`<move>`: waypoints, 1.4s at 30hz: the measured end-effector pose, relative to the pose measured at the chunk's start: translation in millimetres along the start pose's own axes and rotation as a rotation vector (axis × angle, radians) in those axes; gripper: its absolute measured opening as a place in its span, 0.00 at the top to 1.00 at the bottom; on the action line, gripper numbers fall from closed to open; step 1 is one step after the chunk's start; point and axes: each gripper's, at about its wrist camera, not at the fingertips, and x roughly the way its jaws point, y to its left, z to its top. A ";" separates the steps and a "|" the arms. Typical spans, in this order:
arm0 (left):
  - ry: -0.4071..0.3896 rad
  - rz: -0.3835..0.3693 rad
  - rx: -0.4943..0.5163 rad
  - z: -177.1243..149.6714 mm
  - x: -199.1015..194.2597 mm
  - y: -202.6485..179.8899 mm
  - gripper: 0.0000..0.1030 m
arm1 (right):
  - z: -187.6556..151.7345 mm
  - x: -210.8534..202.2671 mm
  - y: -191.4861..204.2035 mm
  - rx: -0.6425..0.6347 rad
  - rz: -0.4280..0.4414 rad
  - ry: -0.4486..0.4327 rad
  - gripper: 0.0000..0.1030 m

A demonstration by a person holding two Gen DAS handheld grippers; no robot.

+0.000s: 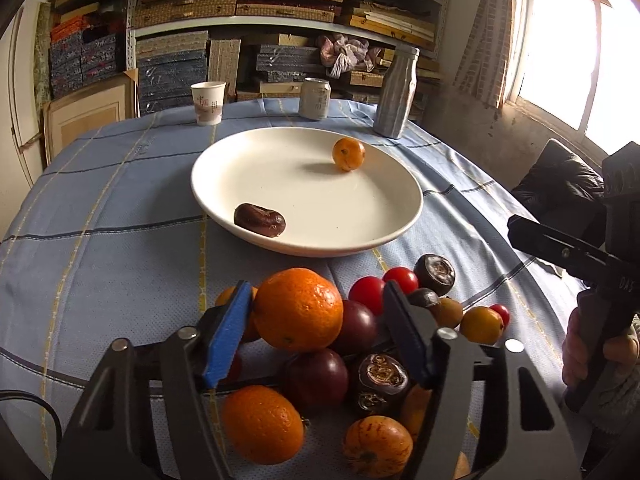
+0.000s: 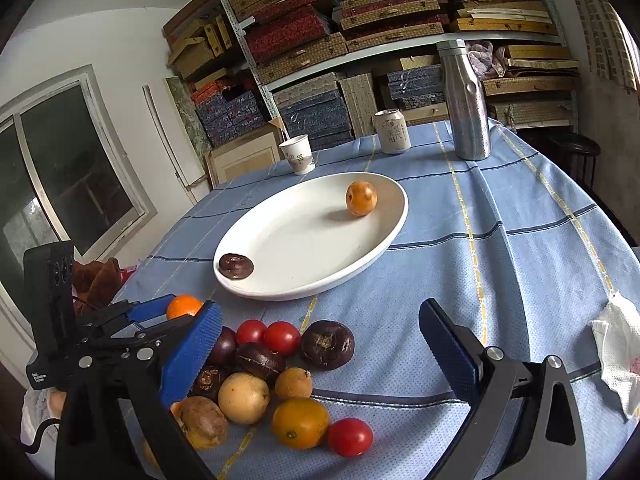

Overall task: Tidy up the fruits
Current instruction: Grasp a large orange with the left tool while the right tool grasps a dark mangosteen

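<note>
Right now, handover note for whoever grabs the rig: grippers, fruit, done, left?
Left gripper: jaws around the big orange atop the pile; blue pad touches one side, other side gapped, so not gripped.
Right gripper: open, empty, over the pile.
Done: small orange fruit and one dark brown fruit on the white plate.
Left: oranges, tomatoes, remaining dark fruits on the cloth.

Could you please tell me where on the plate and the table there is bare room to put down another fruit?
The white plate is bare across its middle, between the orange fruit at its far rim and the dark fruit at its near rim. The cloth right of the plate is bare too. The fruit pile in front is crowded.
</note>
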 end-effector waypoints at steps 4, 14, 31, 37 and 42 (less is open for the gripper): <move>0.013 0.001 -0.011 0.5 3.0 2.2 0.43 | -0.4 2.2 -0.8 -0.001 -0.010 0.015 0.03; 0.046 0.018 -0.031 0.0 8.5 7.3 0.54 | -8.9 30.4 -0.2 -0.030 -0.024 0.167 0.03; 0.029 0.024 -0.022 -0.1 1.8 5.3 0.55 | -10.9 61.1 -1.1 0.025 0.083 0.269 0.25; 0.030 0.020 -0.025 -1.0 1.4 4.7 0.55 | -11.6 60.9 -12.3 0.101 0.182 0.291 0.56; 0.031 0.020 -0.029 -0.8 1.2 5.7 0.55 | -14.9 70.1 -14.1 0.091 0.144 0.330 0.68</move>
